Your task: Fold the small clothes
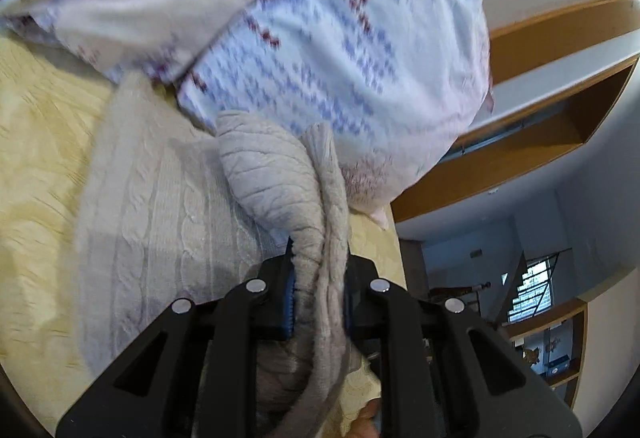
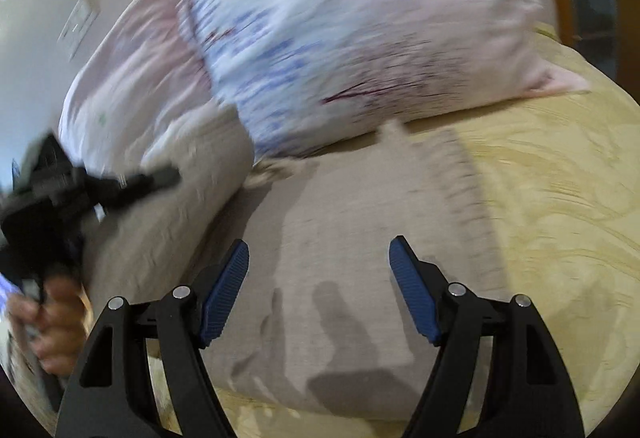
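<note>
Left hand-held gripper (image 1: 318, 294) clenched on bunched edge of knit sweater (image 1: 160, 214) — carrying fold over toward 12 o'clock; right hand-held gripper (image 2: 318, 290) released, nothing between pads, hovering above sweater on bed (image 2: 560, 198) — likely ready to pin cloth.

Soft, even daylight fills both fisheye views, whose edges bend and darken into a black rim. Motion blur smears the patterned pillow (image 2: 360, 38) beyond the right tongs (image 2: 319, 286), which cast faint shadows on the knit garment (image 2: 360, 238) beneath them.
</note>
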The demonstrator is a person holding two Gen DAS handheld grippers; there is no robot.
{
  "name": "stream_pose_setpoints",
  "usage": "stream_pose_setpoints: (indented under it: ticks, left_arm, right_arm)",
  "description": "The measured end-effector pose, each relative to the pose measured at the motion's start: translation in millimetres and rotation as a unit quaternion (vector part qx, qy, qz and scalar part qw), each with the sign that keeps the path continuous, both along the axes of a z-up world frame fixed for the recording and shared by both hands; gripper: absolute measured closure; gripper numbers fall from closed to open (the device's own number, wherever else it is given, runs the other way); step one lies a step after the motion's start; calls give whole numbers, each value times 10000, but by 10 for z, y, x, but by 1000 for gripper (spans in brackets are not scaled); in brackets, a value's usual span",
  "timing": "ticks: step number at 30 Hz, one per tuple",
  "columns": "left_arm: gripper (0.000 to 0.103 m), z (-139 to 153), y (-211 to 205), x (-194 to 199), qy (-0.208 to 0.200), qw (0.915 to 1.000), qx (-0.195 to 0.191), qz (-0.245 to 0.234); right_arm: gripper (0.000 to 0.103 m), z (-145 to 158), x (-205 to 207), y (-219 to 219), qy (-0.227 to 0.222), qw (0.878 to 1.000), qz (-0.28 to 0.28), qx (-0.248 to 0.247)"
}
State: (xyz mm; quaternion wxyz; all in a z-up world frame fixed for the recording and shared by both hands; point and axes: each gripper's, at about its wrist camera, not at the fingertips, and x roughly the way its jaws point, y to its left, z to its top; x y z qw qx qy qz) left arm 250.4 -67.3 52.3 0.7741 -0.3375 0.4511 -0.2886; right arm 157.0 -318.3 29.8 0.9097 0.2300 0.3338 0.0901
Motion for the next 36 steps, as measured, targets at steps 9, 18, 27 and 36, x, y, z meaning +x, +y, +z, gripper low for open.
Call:
stream_pose_setpoints:
  ticks: [9, 18, 27, 36]
  left_arm:
    - [83, -206, -411, 39, 57, 9994, -8, -337]
    - [57, 48, -375, -95, -343, 9929, -757, -850]
    - [33, 203, 289, -286, -889, 9902, 1058, 213]
    - [32, -228, 492, -223, -197, 9918, 1240, 219]
  right_arm:
    - [29, -8, -16, -385, 2, 9973, -291, 671]
    - [29, 5, 34, -451, 105, 9918, -21, 1273]
    - [28, -134, 249, -321, 864, 9776, 669, 1800]
    - [28, -204, 315, -191, 1176, 9758, 869, 1626]
